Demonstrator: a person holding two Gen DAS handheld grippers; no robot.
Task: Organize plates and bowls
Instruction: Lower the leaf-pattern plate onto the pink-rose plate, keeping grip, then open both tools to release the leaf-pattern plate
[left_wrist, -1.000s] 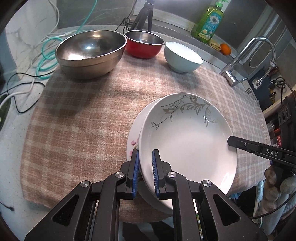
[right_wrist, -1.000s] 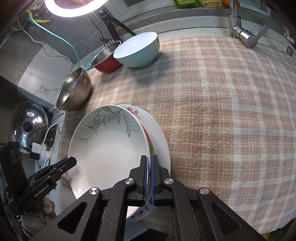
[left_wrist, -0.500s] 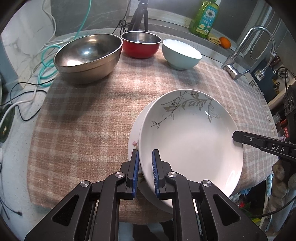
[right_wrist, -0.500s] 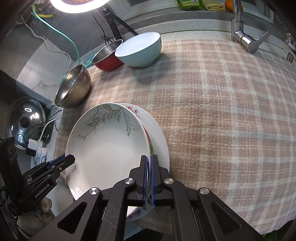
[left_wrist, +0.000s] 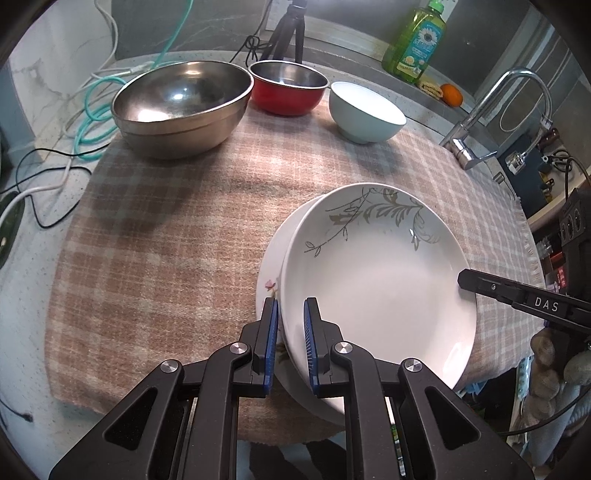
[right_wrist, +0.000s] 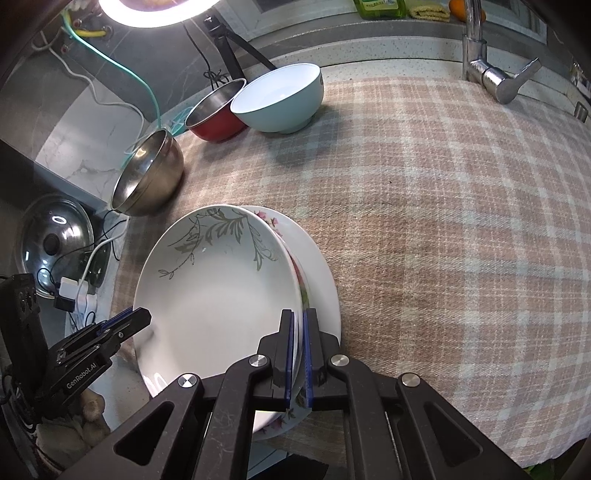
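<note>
Left wrist view: white leaf-patterned plate atop flowered plate.

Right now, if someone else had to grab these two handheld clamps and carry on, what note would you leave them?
Left gripper: shut on the rim of the leaf plate, near edge.
Right gripper: shut on the same plate's opposite rim.
The leaf plate sits tilted on top of the flower plate on the checked cloth.
The steel bowl, red bowl and pale blue bowl stand apart in a row at the far edge.
Done: plates are stacked, roughly.
Left: let go of the plate, then probably nest the bowls.
</note>
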